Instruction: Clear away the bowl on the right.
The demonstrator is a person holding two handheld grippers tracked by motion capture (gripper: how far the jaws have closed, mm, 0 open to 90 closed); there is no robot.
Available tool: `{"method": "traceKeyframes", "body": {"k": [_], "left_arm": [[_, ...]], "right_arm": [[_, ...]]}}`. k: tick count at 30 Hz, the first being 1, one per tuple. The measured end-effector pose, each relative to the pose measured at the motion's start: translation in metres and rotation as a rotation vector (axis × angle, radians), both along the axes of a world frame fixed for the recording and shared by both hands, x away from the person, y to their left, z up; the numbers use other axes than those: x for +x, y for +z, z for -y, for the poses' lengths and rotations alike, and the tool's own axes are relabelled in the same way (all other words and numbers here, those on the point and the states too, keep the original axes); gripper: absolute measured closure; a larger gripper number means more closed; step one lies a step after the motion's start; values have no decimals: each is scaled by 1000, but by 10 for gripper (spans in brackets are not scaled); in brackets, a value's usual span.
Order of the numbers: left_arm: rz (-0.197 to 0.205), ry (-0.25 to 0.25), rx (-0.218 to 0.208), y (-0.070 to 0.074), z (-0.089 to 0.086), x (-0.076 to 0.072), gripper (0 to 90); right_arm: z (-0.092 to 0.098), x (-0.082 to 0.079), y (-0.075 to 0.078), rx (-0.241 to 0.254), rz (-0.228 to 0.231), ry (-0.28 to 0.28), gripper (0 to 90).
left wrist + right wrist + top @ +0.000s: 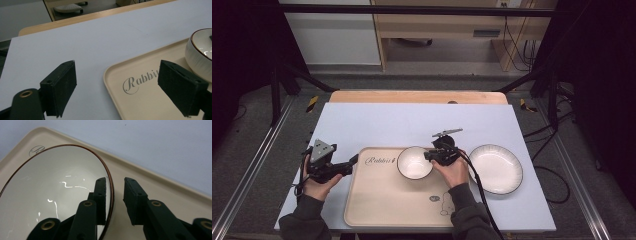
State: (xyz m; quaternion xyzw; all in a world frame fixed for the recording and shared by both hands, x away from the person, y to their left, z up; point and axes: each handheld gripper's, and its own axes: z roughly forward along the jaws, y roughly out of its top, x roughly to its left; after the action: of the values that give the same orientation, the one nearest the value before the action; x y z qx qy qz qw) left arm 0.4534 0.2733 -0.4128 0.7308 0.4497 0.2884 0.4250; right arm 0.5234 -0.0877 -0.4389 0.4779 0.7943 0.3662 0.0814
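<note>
A white bowl [414,162] with a thin brown rim [50,190] sits on a beige tray [382,200] printed "Rabbit" and with a small bear drawing. My right gripper [428,155] straddles the bowl's right rim [115,181]: one jaw is inside the bowl, the other outside over the tray [155,185], with a gap left between the outer jaw and the rim. My left gripper [353,160] stands wide open [117,75] at the tray's left edge [140,100], nothing between its jaws. The bowl [200,50] shows at the right of the left gripper view.
A white plate [495,168] with a dark rim lies on the white table sheet [412,120] just right of the tray. A wooden table edge [417,96] runs along the back. Black frame posts stand at both far corners.
</note>
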Motion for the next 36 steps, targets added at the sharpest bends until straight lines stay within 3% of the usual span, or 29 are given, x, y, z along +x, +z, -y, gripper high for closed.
{"method": "traceKeyframes", "body": {"k": [8, 20, 30, 36], "left_arm": [[0, 0, 0, 0, 0, 0, 150], [-1, -3, 4, 1, -1, 0, 150], [-5, -11, 10, -1, 1, 0, 147], [-10, -17, 5, -2, 1, 0, 141]], "right_arm": [[5, -4, 10, 34, 90, -5, 519], [17, -14, 28, 38, 218, -17, 262], [35, -35, 42, 97, 304, -19, 192], [49, -45, 41, 93, 351, -23, 173]]}}
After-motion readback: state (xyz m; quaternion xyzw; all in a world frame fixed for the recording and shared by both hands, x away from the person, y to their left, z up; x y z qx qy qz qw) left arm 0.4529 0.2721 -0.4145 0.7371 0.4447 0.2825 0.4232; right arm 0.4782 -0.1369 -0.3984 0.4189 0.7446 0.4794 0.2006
